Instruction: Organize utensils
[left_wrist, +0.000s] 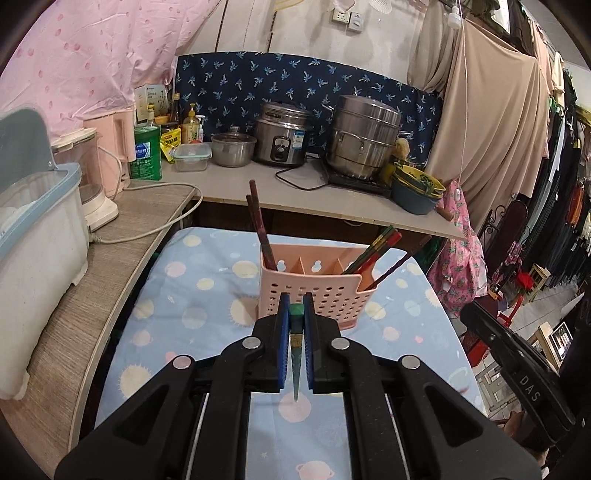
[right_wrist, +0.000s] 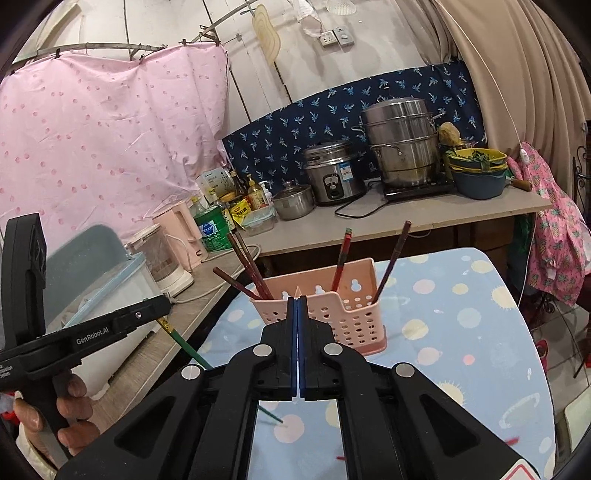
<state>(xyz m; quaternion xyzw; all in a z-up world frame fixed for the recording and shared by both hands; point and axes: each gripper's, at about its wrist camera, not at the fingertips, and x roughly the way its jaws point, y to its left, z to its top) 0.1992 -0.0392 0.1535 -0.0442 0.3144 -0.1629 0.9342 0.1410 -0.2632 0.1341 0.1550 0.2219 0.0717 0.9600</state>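
A pink perforated utensil holder (left_wrist: 310, 291) stands on the blue patterned tablecloth (left_wrist: 192, 295); it also shows in the right wrist view (right_wrist: 332, 306). Dark red chopsticks (left_wrist: 260, 225) stand in its left compartment and coloured ones (left_wrist: 376, 249) lean in its right. My left gripper (left_wrist: 296, 306) is shut on a green chopstick (left_wrist: 296, 350), held just in front of the holder; the same chopstick (right_wrist: 184, 341) shows in the right wrist view, its tip near the cloth. My right gripper (right_wrist: 297, 306) is shut and empty, in front of the holder.
A grey counter (left_wrist: 295, 184) behind carries a rice cooker (left_wrist: 282, 134), a steamer pot (left_wrist: 364, 136), stacked bowls (left_wrist: 417, 188) and bottles. A white bin (left_wrist: 37, 236) and a blender stand on the left shelf. Small red pieces (right_wrist: 511, 440) lie on the cloth near right.
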